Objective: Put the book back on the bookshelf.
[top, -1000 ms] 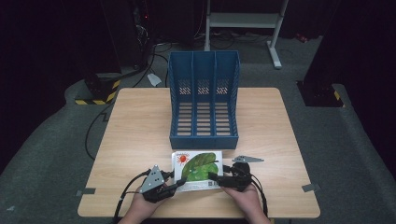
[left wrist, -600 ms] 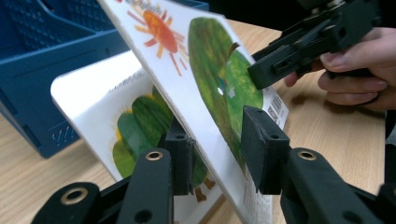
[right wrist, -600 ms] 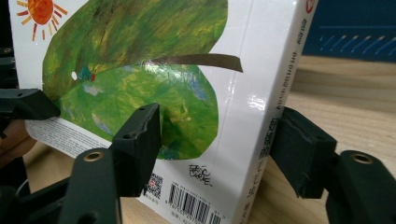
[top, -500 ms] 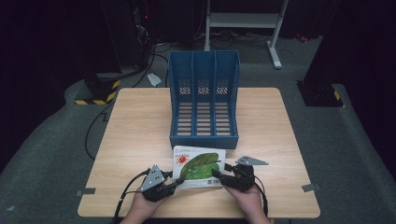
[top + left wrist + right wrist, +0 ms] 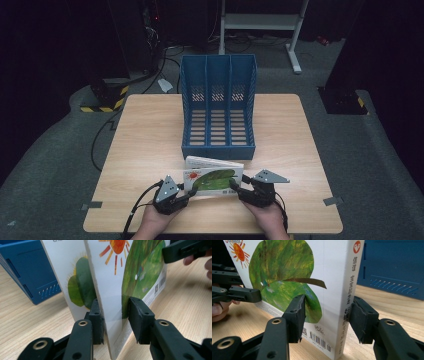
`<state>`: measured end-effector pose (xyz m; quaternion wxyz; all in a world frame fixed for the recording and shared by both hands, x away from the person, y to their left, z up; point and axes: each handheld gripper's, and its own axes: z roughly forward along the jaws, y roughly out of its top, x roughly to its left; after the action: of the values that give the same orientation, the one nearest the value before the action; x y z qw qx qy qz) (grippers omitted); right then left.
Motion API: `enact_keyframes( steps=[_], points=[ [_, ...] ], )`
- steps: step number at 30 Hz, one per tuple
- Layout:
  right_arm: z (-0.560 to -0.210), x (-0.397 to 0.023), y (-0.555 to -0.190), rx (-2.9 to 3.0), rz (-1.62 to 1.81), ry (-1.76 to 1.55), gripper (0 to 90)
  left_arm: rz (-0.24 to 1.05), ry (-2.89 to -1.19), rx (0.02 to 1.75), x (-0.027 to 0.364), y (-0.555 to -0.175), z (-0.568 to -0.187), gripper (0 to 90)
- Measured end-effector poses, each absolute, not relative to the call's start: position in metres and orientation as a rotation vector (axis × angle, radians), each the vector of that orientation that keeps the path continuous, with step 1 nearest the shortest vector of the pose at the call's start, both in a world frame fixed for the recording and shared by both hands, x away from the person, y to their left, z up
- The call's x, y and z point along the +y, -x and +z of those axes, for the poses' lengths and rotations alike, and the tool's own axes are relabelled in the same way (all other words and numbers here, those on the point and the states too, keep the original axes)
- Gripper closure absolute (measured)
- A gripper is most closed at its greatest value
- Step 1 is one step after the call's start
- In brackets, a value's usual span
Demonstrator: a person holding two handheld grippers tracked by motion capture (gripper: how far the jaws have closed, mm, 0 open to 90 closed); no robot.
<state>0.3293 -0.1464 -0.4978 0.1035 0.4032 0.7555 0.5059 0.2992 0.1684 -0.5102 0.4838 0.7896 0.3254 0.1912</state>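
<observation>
Left tool [image 5: 186,196]: its jaws straddle the open-page end of the book; in the left gripper view the far jaw lies against the back and the near one looks just clear of the cover, so I cannot tell whether it truly pinches.
Right tool [image 5: 235,189]: its jaws straddle the spine end with visible slack on both sides, spread rather than clamped.
Book [image 5: 214,180]: stands on its long edge, leaning a little, on the near part of the counter, between the two tools and just in front of the file rack; green leaf and orange sun on the cover.
Step in hand: probably lifting the book toward a slot. Close both tools firmly first, and keep them level so the covers do not splay.
Risk: a loose right hold could let the spine end drop or twist.
Counter [image 5: 150,135]: pale wood grain, bare apart from these things.
File rack [image 5: 218,107]: blue, three slots, open toward the person, at mid-counter.
Room: dark, grey carpet, cables on the floor, a yellow-and-black striped base [image 5: 102,100] at far left, a white metal frame [image 5: 260,22] behind.
</observation>
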Motion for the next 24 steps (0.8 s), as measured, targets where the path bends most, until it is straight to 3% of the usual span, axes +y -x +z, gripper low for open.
enact_keyframes(
  steps=[21, 24],
  points=[
    [-0.494, -0.146, -0.318, 2.238, 1.504, -1.114, 46.0, 0.503, -1.998, 0.827, 0.166, -0.305, -0.52, 59.4],
    [-0.493, -0.146, -0.317, 2.219, 1.524, -1.097, 41.6, 0.509, -2.018, 0.829, 0.167, -0.306, -0.522, 57.7]
  ],
)
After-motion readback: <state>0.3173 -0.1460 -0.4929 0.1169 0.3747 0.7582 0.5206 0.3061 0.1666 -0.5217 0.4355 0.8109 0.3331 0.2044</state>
